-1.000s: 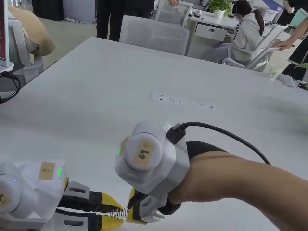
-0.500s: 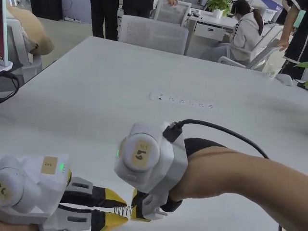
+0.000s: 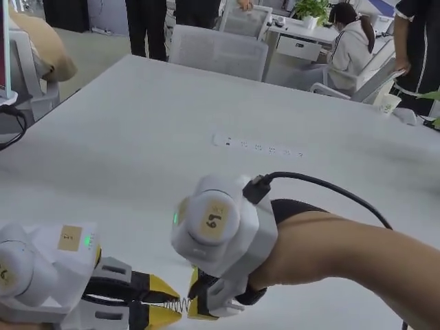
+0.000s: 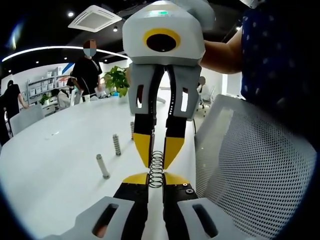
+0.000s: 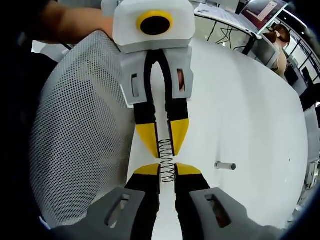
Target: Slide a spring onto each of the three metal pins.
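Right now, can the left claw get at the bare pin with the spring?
Probably not yet: the right claw also pinches the spring that the left claw holds. Otherwise the bare pin stands with nothing before it.

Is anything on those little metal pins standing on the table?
The nearest pin is bare. The second pin has a spring on it. A third pin is partly hidden by the right gripper, so I cannot tell.

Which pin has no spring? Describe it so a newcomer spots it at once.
In the left gripper view, look on the white table, left of the right hand-held gripper. The bare pin is the nearest of the row there: a smooth grey post, while the next pin wears a coiled spring.
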The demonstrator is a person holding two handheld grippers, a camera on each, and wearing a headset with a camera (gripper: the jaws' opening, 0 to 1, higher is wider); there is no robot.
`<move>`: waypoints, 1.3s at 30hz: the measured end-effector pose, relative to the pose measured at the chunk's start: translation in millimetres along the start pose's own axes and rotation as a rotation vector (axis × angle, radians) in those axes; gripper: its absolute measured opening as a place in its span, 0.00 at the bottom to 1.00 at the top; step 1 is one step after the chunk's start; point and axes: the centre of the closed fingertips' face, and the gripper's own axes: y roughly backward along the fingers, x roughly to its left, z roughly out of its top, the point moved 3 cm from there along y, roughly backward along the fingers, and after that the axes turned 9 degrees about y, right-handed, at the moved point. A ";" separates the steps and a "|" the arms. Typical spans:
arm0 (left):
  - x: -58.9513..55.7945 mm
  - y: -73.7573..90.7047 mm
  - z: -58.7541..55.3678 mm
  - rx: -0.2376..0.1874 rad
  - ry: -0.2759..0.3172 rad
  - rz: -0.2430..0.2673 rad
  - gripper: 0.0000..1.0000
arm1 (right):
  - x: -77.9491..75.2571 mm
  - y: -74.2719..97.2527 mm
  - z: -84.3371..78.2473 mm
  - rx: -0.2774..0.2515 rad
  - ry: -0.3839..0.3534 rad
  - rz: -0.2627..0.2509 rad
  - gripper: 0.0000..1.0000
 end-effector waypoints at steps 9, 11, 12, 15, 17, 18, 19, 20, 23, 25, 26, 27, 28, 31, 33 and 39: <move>-2.0 2.5 0.8 -0.001 0.008 -0.011 0.02 | 2.7 -5.0 -3.4 -0.033 -0.028 0.027 0.09; -1.4 4.2 2.6 -0.006 0.008 -0.007 0.02 | 2.5 -7.6 -7.4 -0.023 -0.022 0.021 0.09; -1.6 4.6 3.5 -0.009 0.011 -0.010 0.02 | 2.5 -7.9 -8.2 -0.022 -0.026 0.022 0.09; -1.5 4.4 2.5 -0.007 0.009 -0.009 0.02 | 2.1 -7.5 -7.1 -0.039 -0.048 0.022 0.09; -1.1 4.6 2.8 -0.011 0.008 -0.007 0.02 | 2.1 -6.7 -6.8 -0.043 -0.047 0.019 0.09; -1.2 4.7 3.2 -0.014 0.011 -0.009 0.02 | 2.3 -5.8 -6.7 -0.042 -0.046 0.019 0.09; -1.1 4.3 3.2 -0.015 0.009 -0.008 0.02 | 1.8 -4.3 -6.0 -0.043 -0.047 0.018 0.09; -0.9 4.1 3.4 -0.016 0.008 -0.008 0.02 | 1.7 -1.5 -5.3 -0.042 -0.048 0.015 0.08; -0.2 3.0 4.3 -0.019 0.001 -0.004 0.02 | 0.3 5.2 -2.4 -0.039 -0.048 0.002 0.08; 0.0 1.9 4.5 -0.017 0.001 -0.003 0.03 | -1.2 10.5 0.9 -0.046 -0.054 -0.001 0.08; 0.5 1.3 4.3 -0.014 -0.003 0.001 0.03 | -2.0 13.4 4.0 -0.059 -0.053 -0.005 0.08; 0.4 1.2 4.6 -0.015 -0.003 0.000 0.03 | -2.2 14.9 5.7 -0.062 -0.057 -0.005 0.08; 0.4 0.8 5.0 -0.016 -0.004 0.002 0.03 | -2.3 16.7 8.2 -0.067 -0.059 -0.007 0.08; 0.2 0.3 5.3 -0.016 -0.009 0.002 0.03 | -2.0 19.4 14.8 -0.077 -0.048 -0.015 0.08; 0.6 0.5 5.2 -0.014 -0.010 0.004 0.03 | -2.0 20.3 18.4 -0.088 -0.045 -0.017 0.08; -0.4 0.4 4.9 -0.015 -0.014 0.003 0.03 | -3.0 21.2 27.6 -0.097 -0.048 -0.014 0.08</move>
